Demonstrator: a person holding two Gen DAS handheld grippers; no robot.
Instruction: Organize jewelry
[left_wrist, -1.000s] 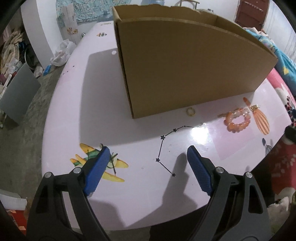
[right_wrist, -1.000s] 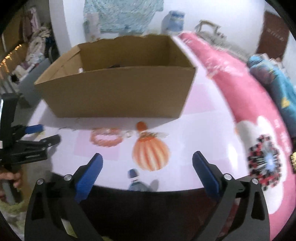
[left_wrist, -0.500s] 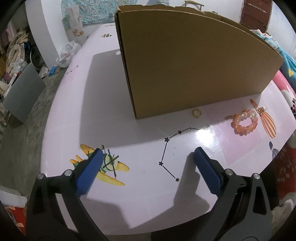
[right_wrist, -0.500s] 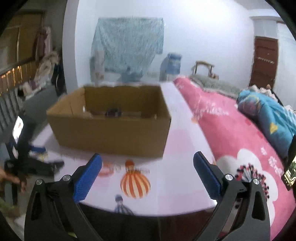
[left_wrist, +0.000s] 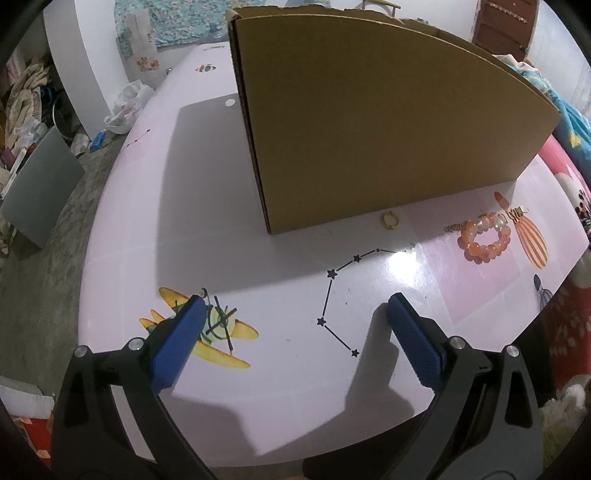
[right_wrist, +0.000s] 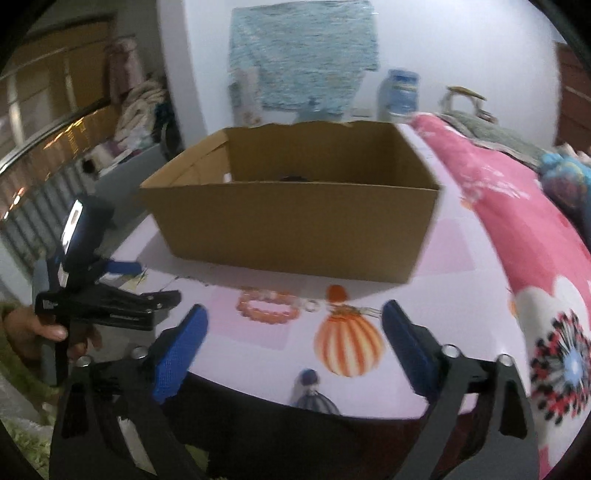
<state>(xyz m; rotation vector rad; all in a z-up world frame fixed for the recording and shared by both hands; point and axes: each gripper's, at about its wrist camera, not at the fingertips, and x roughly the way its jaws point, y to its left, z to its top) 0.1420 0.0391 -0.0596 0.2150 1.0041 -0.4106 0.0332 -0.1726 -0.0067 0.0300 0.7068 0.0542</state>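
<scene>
An orange bead bracelet (left_wrist: 476, 254) lies on the pale pink printed table (left_wrist: 147, 221), right of a small gold ring (left_wrist: 384, 221). Both sit just in front of an open-topped cardboard box (left_wrist: 388, 122). A little gold piece (left_wrist: 452, 228) touches the bracelet. My left gripper (left_wrist: 295, 301) hovers open over the near table, empty, well short of the ring. My right gripper (right_wrist: 295, 308) hangs over the front edge, its jaws closing with nothing between them; the bracelet (right_wrist: 269, 316) lies just beyond the fingertips. Something dark (right_wrist: 293, 178) rests inside the box (right_wrist: 295, 229).
The right wrist view shows the left gripper (right_wrist: 147, 282) at the left, held by a hand (right_wrist: 40, 328). Pink flowered bedding (right_wrist: 517, 229) runs along the right. Clutter and a grey board (left_wrist: 37, 192) stand on the floor at the left.
The left gripper's jaws spread wider and it stayed put. The right gripper's view tilted up toward the room, then dipped back to the table front, with its jaws drawing slightly closer.
</scene>
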